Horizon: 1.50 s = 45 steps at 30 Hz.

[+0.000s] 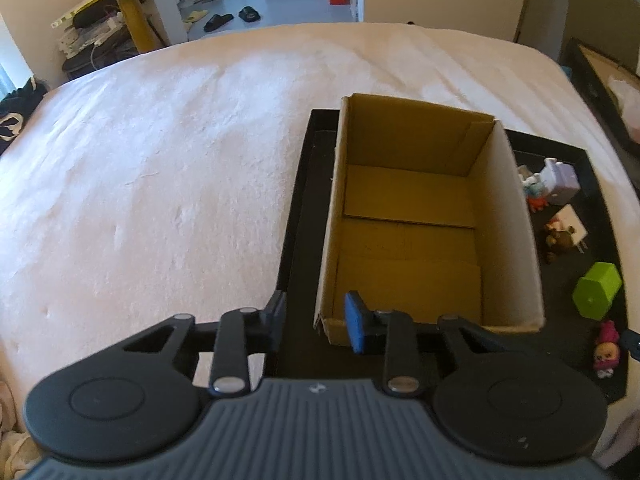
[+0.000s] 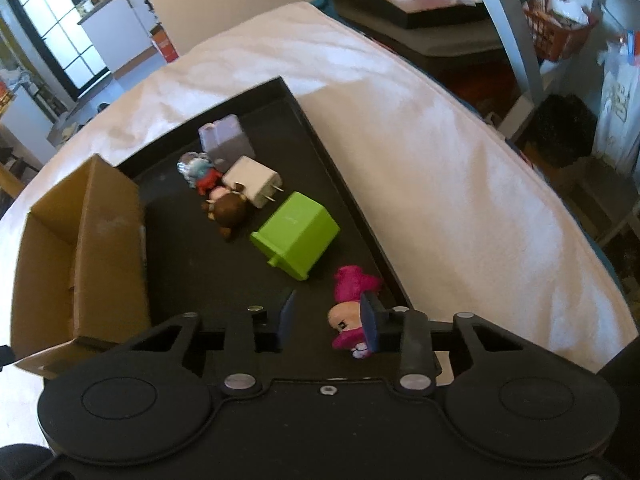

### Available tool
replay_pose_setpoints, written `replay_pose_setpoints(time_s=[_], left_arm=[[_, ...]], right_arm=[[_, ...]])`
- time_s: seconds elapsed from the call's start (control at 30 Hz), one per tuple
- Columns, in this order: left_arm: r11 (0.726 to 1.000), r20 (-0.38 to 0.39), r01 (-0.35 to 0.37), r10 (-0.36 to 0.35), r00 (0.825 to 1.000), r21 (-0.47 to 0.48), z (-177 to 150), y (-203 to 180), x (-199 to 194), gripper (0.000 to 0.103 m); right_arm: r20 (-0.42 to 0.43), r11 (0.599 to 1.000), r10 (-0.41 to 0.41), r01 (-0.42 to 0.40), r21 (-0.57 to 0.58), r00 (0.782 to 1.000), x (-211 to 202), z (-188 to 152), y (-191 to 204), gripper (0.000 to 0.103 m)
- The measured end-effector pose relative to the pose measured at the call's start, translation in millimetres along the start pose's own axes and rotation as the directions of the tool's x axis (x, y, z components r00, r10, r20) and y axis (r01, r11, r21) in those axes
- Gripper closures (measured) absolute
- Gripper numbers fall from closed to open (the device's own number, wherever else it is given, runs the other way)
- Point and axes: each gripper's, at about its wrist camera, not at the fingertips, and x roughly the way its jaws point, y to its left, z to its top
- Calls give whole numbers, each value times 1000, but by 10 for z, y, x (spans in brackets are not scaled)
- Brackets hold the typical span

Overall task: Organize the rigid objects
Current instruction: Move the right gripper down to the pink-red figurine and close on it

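Pink-haired doll (image 2: 352, 312) lies sideways by spread right fingers (image 2: 370, 320) — left gripper (image 1: 316, 320) spread too.

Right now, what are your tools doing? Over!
Left tool open, at the near wall of the empty cardboard box. Right tool open, nothing gripped, pink doll by its right finger. Green block just ahead on the black tray.

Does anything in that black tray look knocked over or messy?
Yes. The green block lies tipped on its side, and the pink doll lies flat by the right gripper. The other small toys sit in a loose jumble, while the cardboard box beside them is empty.
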Motion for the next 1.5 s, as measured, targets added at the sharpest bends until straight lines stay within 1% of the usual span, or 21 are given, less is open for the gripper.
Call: replay_pose_setpoints(time_s=[0.1, 0.17, 0.27, 0.33, 0.43, 0.53, 0.6, 0.7, 0.83, 0.93, 1.0, 1.07, 1.17, 1.27, 1.33, 1.37, 1.4, 1.5], left_arm=[[1000, -7, -20, 20, 1000, -18, 33, -5, 96, 72], [999, -4, -33, 33, 999, -24, 53, -7, 162, 72], [999, -19, -43, 42, 999, -31, 62, -4, 267, 72], [998, -31, -44, 43, 999, -38, 61, 8, 334, 72], [999, -21, -44, 44, 999, -17, 28, -8, 375, 73], [1000, -25, -23, 23, 999, -13, -17, -11, 402, 82], [1000, -18, -6, 5, 1000, -10, -31, -21, 391, 92], [1000, -10, 2, -2, 1000, 1, -46, -29, 357, 93], [1000, -8, 25, -25, 1000, 9, -71, -5, 284, 95], [1000, -12, 26, -25, 1000, 8, -108, 25, 252, 95], [1000, -10, 29, -29, 1000, 5, -136, 48, 228, 95], [1000, -1, 27, -27, 1000, 15, -167, 43, 198, 95], [999, 11, 22, -22, 1000, 43, -211, 11, 164, 95], [998, 17, 9, -10, 1000, 61, -250, 0, 127, 95], [999, 17, 11, -12, 1000, 52, -267, 35, 113, 95], [999, 16, 15, -16, 1000, 40, -270, 56, 117, 95], [999, 15, 18, -19, 1000, 31, -270, 69, 121, 95], [1000, 13, 26, -26, 1000, 17, -252, 92, 128, 95]], right_arm=[[-11, 1000, 4, -4, -20, 1000, 81, 9, 14, 71], [-35, 1000, 4, -5, -27, 999, 157, 12, 24, 71], [-53, 998, 3, -6, -59, 999, 223, 13, 66, 71], [-51, 998, 6, -9, -64, 999, 252, 15, 76, 71], [-32, 998, 0, -2, -56, 999, 274, 23, 72, 70], [-19, 998, 2, -3, -65, 1000, 259, 8, 79, 70], [-17, 998, -3, 2, -64, 1000, 244, -5, 80, 70], [-24, 998, 17, -18, -55, 1000, 236, -20, 75, 69], [-36, 998, 23, -25, -50, 999, 242, -31, 80, 70], [-28, 997, 31, -33, -65, 999, 232, -51, 114, 72], [-33, 996, 55, -57, -70, 998, 219, -61, 125, 82], [-26, 994, 84, -86, -69, 996, 183, -72, 120, 84], [-17, 991, 125, -125, -44, 992, 133, -70, 75, 84], [-1, 989, 145, -145, 5, 989, 65, -57, -7, 79], [13, 989, 144, -144, 20, 989, 37, -49, -41, 68], [14, 990, 137, -137, 22, 991, 35, -49, -46, 58], [14, 992, 127, -128, 23, 992, 39, -51, -50, 52], [27, 992, 115, -117, 56, 993, 31, -31, -114, 52]])
